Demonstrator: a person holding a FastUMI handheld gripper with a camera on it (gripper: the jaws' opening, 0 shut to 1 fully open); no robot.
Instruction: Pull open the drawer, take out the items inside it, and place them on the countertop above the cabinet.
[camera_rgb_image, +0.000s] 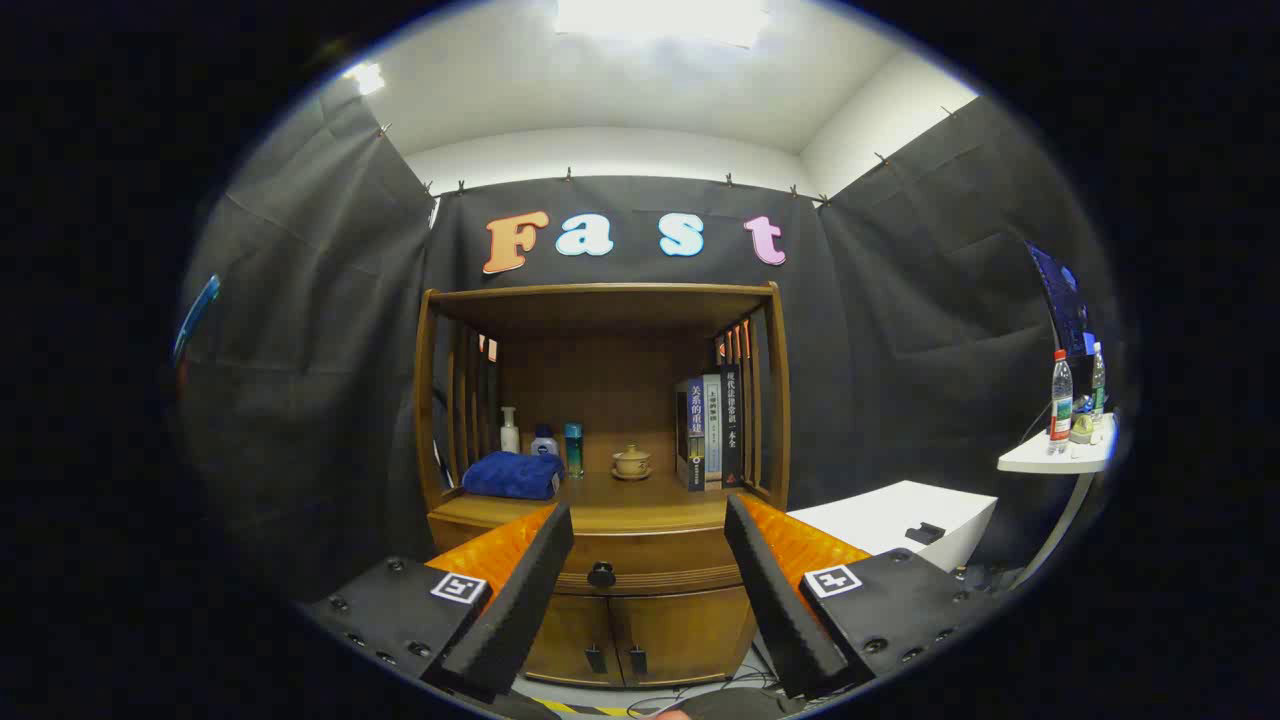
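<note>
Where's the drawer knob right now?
In the gripper view the knob sits centred on the closed drawer, under the countertop and above the two doors, beyond the open gripper.

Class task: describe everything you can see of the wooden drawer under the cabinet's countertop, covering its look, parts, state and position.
The brown wooden drawer has a wide, glossy front with grooved trim along its lower edge and one small round dark knob at its centre. It is fully shut, flush with the wooden cabinet, so its contents are hidden. It sits just under the countertop and above two small cabinet doors. The tool is open, its fingers framing the knob from a distance; nothing touches the drawer.
</note>
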